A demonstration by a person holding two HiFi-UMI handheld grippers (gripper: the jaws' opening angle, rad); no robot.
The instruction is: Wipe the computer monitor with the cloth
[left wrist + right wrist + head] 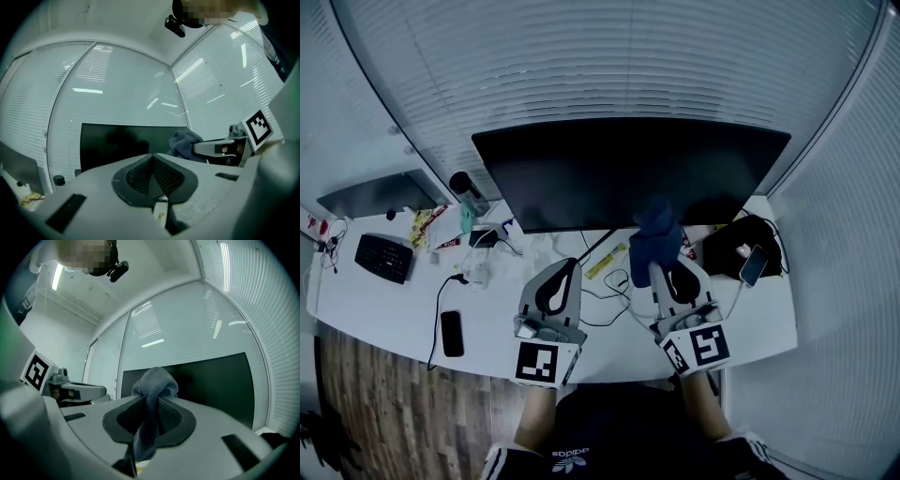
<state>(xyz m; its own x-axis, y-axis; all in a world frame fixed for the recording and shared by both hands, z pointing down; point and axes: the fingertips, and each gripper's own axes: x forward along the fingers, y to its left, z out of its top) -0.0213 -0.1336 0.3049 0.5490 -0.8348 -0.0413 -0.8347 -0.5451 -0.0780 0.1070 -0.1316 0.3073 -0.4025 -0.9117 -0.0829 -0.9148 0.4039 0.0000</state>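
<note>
Right gripper [150, 400]: jaws were clamped on the cloth, a strip of it running down between them.
Cloth [155, 379]: grey-blue, bunched in a lump above the jaw tips; possibly touching the screen, hard to tell.
Monitor [215, 380]: dark, upright, behind the cloth.
Blinds [154, 333]: pale, behind the monitor.
Left gripper [96, 391]: at the left edge, apart.

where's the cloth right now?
Head view, right of centre: the cloth is clamped in the right gripper, raised in front of the monitor's lower edge.
</note>
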